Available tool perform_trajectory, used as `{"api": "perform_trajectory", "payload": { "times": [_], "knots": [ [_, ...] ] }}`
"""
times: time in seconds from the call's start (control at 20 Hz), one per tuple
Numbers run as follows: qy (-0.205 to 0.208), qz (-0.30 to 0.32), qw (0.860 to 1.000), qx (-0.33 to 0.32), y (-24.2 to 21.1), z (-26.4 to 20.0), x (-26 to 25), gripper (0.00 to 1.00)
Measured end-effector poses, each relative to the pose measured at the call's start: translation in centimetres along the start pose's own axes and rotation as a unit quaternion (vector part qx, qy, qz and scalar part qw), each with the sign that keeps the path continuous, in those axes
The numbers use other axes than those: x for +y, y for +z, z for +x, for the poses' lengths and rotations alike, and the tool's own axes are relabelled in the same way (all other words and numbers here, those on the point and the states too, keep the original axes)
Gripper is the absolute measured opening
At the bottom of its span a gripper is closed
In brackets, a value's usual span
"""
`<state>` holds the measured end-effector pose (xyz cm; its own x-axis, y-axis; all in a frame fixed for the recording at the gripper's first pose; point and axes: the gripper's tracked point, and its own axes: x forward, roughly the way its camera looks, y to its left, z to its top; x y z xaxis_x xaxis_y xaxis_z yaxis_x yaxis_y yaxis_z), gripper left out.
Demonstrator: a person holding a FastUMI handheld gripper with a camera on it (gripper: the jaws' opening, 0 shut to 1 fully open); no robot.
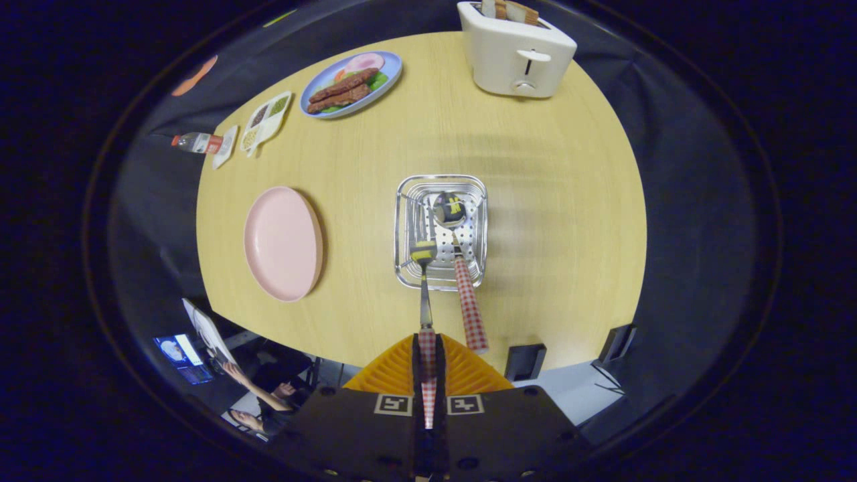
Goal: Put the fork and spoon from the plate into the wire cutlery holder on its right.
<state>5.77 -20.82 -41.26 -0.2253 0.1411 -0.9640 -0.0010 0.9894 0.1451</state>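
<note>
My gripper [427,341] is shut on the red-checked handle of the fork [424,294], with an orange finger [395,371] on each side of it. The fork's metal end reaches down to the near rim of the wire cutlery holder [404,227], just ahead of the fingers. The spoon [469,304] stands in the holder, bowl down inside and checked handle leaning out towards me, to the right of the fork. To the left of the holder lies the pink plate [282,242] with nothing on it.
Beyond the holder at the table's far edge stands a white toaster [515,57] with bread in it. A blue plate of food [351,84], a divided tray [266,120] and a small bottle [197,142] are far left. A person [258,395] sits below the near table edge.
</note>
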Motion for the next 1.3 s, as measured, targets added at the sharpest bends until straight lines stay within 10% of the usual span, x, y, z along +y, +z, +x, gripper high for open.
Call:
{"api": "perform_trajectory", "payload": {
  "times": [1.0, 1.3],
  "knots": [
    [-0.029, -0.011, 0.999, 0.008, 3.8, -1.7, -0.3, 0.11],
    [-0.005, -0.008, 0.998, -0.070, 5.6, -3.7, 1.6, 0.36]
  ]
}}
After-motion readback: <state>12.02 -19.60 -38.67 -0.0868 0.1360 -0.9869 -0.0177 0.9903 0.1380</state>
